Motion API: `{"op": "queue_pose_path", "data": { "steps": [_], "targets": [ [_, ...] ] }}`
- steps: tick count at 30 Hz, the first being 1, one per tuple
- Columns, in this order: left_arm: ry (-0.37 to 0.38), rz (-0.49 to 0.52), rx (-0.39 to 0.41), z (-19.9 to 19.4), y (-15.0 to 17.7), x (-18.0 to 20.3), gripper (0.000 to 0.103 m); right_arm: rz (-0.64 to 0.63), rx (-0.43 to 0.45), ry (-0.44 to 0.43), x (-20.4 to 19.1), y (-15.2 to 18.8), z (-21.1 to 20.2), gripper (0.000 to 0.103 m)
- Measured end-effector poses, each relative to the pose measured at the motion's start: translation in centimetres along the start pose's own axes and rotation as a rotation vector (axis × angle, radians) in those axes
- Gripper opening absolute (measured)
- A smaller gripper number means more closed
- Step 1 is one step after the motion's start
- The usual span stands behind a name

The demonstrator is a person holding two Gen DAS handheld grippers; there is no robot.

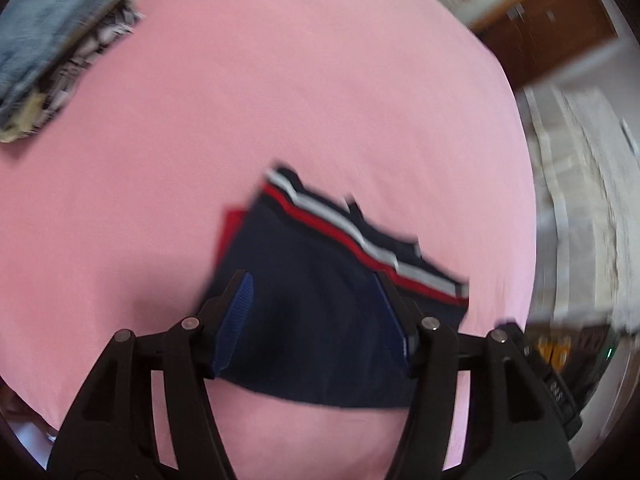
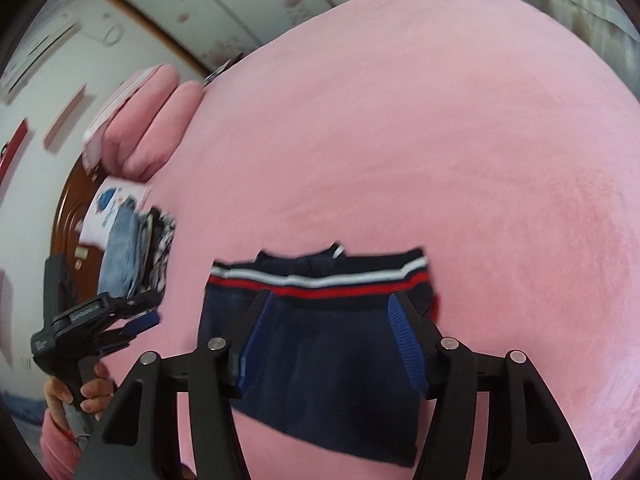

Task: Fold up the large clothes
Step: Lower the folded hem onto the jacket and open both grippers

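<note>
Folded navy garment flat on pink bed, left gripper and right gripper above it, both spread, pinching nothing, clothes pile well apart.

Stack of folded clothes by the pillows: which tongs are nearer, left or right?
Left. In the right wrist view the left tongs sit just below the stack of folded clothes, beside the navy garment. The right tongs hover over that garment, farther off.
</note>
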State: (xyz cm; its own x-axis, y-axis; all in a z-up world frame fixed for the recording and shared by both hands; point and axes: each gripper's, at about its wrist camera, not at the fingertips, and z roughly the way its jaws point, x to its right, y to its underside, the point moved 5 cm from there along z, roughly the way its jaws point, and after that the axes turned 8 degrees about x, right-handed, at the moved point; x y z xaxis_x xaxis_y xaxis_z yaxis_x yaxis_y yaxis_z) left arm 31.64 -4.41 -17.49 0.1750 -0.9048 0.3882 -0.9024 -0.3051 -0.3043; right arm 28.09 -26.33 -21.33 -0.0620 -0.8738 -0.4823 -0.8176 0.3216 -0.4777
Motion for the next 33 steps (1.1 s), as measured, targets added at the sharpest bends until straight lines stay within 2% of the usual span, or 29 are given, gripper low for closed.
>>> {"op": "queue_pose_path", "data": {
  "steps": [1,3,4,5,6,7,9,12,15,18,20,23,28,30,32,33],
  "targets": [
    [0.013,0.033,-0.024,0.7,0.9,0.8,0.057,-0.013,-0.019,-0.013,-0.4,0.8,0.4,0.057],
    [0.043,0.084,-0.068,2.2,2.4,2.1,0.057,-0.042,-0.068,-0.031,-1.3,2.5,1.6,0.033],
    [0.069,0.107,-0.092,3.2,3.3,3.0,0.052,-0.064,-0.094,-0.034,-1.8,3.4,2.4,0.028],
    [0.089,0.120,-0.107,4.0,3.8,3.6,0.035,-0.104,-0.126,-0.027,-2.4,4.4,3.5,0.022],
    [0.108,0.132,-0.126,4.9,4.3,4.2,0.027,-0.135,-0.149,-0.024,-2.7,5.2,4.3,0.018],
    [0.117,0.148,-0.149,6.1,4.6,4.8,0.020,-0.166,-0.172,-0.031,-3.2,6.0,5.4,0.016],
    [0.125,0.177,-0.171,8.3,4.7,5.9,0.017,-0.197,-0.213,-0.053,-3.6,7.3,7.3,0.006],
    [0.138,0.181,-0.159,10.9,4.2,6.8,0.015,-0.188,-0.223,-0.053,-3.5,7.7,10.1,0.005],
    [0.068,0.175,-0.141,13.4,3.6,6.1,0.015,-0.149,-0.190,-0.052,-2.7,7.0,12.0,0.004],
    [0.056,0.156,-0.090,14.5,3.1,5.2,0.014,-0.139,-0.163,-0.011,-1.2,5.8,12.8,0.001],
    [0.022,0.148,-0.063,14.7,2.8,4.2,0.001,-0.110,-0.146,0.005,0.4,5.0,12.3,0.001],
    [0.023,0.085,-0.036,14.3,2.2,2.2,0.001,-0.094,-0.117,0.052,2.8,4.0,10.6,0.001],
    [-0.147,0.049,0.081,12.2,0.5,-2.4,0.001,-0.044,-0.039,0.171,7.4,2.3,6.4,0.001],
    [-0.176,0.025,0.087,12.0,-0.1,-4.1,0.001,-0.015,-0.007,0.185,8.1,2.0,5.0,0.001],
    [-0.185,0.016,0.090,11.7,-0.3,-4.7,0.001,-0.020,0.028,0.302,8.6,1.7,3.8,0.001],
    [-0.192,0.029,0.095,11.3,-0.4,-4.4,0.001,-0.009,0.034,0.292,8.6,1.7,3.2,0.001]
  ]
}}
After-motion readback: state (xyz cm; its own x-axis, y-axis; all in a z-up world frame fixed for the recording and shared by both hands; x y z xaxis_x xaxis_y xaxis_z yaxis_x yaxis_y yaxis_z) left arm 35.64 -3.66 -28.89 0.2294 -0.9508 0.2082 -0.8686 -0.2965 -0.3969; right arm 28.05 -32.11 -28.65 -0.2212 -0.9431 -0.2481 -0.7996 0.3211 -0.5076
